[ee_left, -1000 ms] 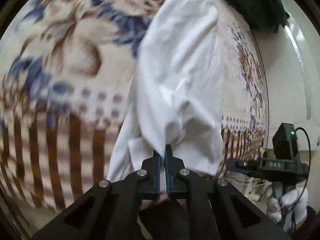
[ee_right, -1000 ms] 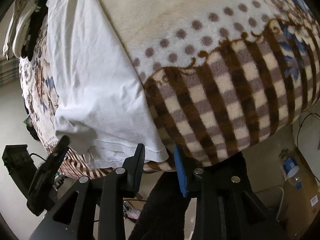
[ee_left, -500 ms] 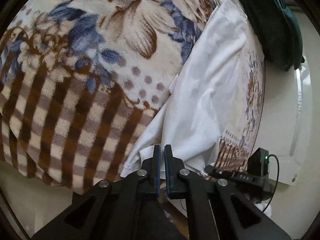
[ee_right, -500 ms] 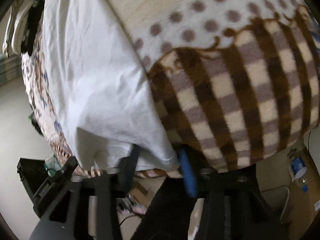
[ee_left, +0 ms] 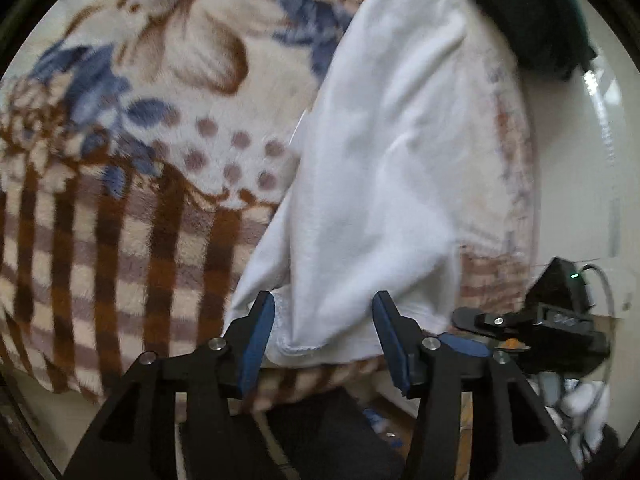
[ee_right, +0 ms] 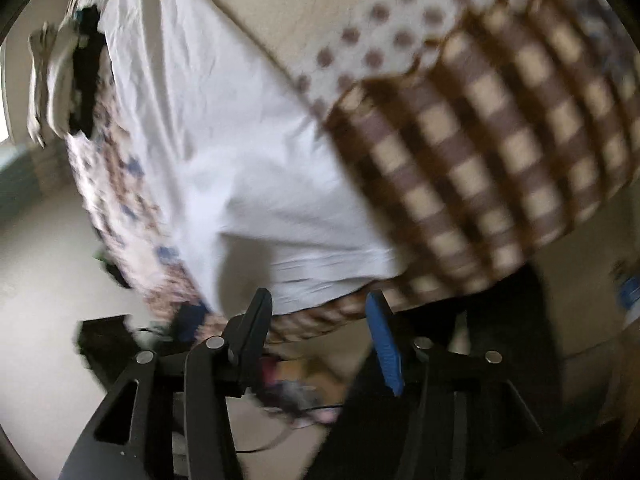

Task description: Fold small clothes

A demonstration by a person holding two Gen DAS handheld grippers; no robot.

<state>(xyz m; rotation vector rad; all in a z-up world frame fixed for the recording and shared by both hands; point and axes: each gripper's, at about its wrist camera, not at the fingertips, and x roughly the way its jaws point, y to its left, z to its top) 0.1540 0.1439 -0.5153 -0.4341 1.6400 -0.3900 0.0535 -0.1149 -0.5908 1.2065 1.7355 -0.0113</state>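
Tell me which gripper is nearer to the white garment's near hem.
Left, narrowly. The left gripper is opening with the white garment hem between its pads, apparently unpinched. The right gripper, also opening, sits just below the hem over the blanket edge.

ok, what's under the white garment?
The white garment lies on a patterned fleece blanket, floral, dotted and brown-checked, showing on both sides and below the hem. What is under the garment itself is covered.

I'm seeing a white garment (ee_left: 384, 184) lying folded lengthwise, lightly creased, stretching across the patterned blanket (ee_left: 132, 184), its hemmed end hanging at the near edge
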